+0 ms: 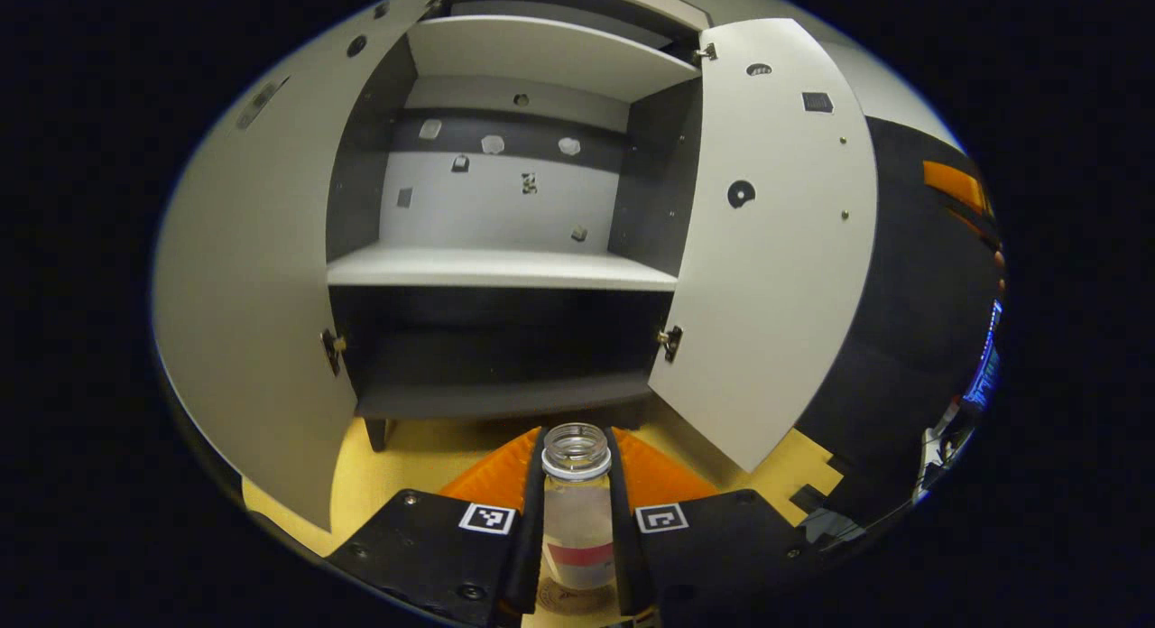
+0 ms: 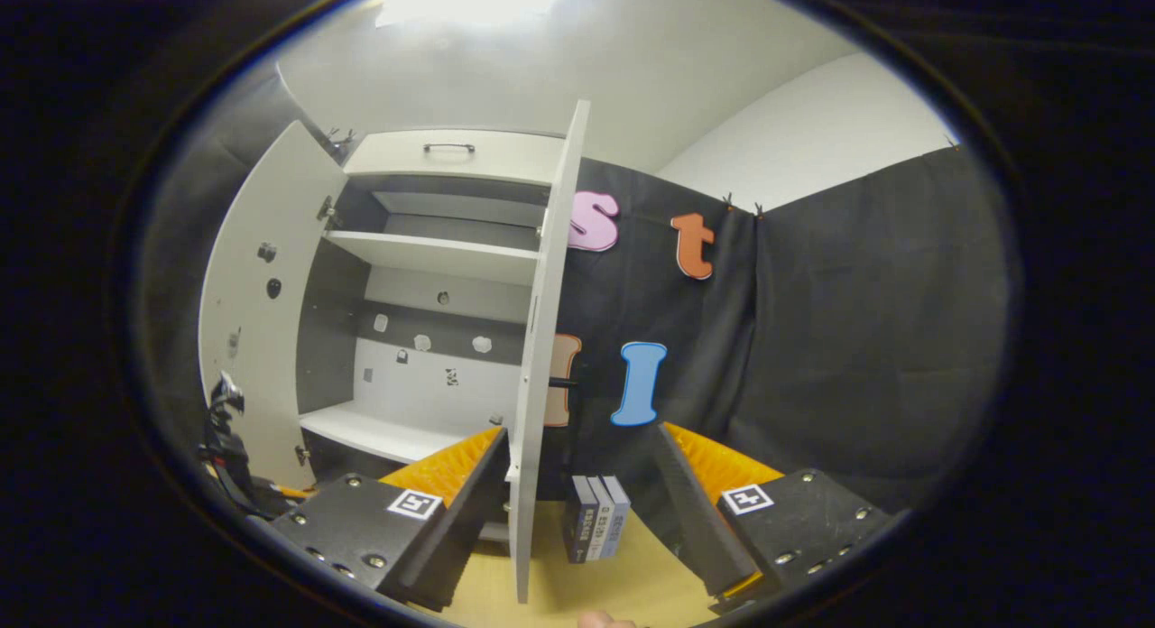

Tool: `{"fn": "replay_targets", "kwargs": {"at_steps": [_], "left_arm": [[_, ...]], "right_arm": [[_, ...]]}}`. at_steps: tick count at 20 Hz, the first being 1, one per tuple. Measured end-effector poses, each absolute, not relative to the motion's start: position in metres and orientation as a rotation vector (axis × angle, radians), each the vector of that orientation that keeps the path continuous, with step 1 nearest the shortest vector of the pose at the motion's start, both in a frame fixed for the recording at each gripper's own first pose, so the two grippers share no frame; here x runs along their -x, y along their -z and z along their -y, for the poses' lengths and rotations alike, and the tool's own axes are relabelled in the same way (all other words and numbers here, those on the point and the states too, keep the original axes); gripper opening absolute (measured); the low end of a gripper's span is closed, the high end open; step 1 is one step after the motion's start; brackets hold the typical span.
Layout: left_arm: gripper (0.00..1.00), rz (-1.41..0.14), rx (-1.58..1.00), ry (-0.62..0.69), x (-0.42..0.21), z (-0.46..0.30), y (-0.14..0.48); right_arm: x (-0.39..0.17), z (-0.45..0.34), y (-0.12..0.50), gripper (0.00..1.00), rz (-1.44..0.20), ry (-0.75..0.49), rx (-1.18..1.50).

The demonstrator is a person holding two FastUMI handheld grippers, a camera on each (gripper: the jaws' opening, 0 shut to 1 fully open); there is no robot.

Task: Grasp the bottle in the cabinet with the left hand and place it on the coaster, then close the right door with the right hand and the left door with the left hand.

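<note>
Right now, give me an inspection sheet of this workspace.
Surface: yellowish tabletop under the cabinet.
Job's things: clear, capless bottle between the left hand-held gripper's fingers, over a round coaster; whether it rests on it cannot be told. Cabinet's left door and right door both open; white shelf bare.
Clutter: small boxes standing on the table right of the cabinet.
Grippers: left hand-held gripper shut on the bottle; right hand-held gripper open, facing the right door's edge.
Cables: nothing seen.
Surroundings: black cloth wall, white wall above.
</note>
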State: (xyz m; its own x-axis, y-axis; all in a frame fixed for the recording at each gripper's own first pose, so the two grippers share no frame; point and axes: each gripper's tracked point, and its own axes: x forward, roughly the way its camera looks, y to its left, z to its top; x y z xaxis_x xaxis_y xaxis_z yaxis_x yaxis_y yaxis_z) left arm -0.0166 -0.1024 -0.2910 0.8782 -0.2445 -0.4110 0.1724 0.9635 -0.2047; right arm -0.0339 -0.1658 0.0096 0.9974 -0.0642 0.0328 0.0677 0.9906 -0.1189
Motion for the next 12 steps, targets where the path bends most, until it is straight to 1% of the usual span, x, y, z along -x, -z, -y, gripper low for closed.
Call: {"fn": "replay_targets", "kwargs": {"at_steps": [3, 5, 6, 7, 8, 9, 10, 12], "left_arm": [[0.34, -0.55, 0.175, 0.178, 0.037, 0.097, 0.337], [0.35, -0.597, 0.178, 0.164, 0.046, 0.096, 0.356], [0.38, -0.619, 0.179, 0.157, 0.049, 0.096, 0.366], [0.38, -0.63, 0.182, 0.152, 0.051, 0.097, 0.372], [0.35, -0.629, 0.189, 0.143, 0.052, 0.097, 0.375], [0.35, -0.618, 0.199, 0.137, 0.05, 0.098, 0.376], [0.35, -0.6, 0.205, 0.131, 0.048, 0.098, 0.377], [0.36, -0.582, 0.185, 0.114, 0.044, 0.098, 0.382]], "right_arm": [[0.039, 0.168, -0.01, 0.97, 0.027, 0.07, 0.127], [0.041, 0.17, -0.01, 0.97, 0.024, 0.075, 0.131], [0.042, 0.17, -0.01, 0.97, 0.023, 0.078, 0.136], [0.043, 0.172, -0.01, 0.94, 0.023, 0.083, 0.141], [0.043, 0.171, -0.011, 0.94, 0.024, 0.086, 0.145], [0.043, 0.171, -0.01, 0.94, 0.024, 0.089, 0.147], [0.044, 0.171, -0.01, 0.97, 0.024, 0.091, 0.15], [0.044, 0.172, -0.009, 0.97, 0.024, 0.095, 0.154]]}}
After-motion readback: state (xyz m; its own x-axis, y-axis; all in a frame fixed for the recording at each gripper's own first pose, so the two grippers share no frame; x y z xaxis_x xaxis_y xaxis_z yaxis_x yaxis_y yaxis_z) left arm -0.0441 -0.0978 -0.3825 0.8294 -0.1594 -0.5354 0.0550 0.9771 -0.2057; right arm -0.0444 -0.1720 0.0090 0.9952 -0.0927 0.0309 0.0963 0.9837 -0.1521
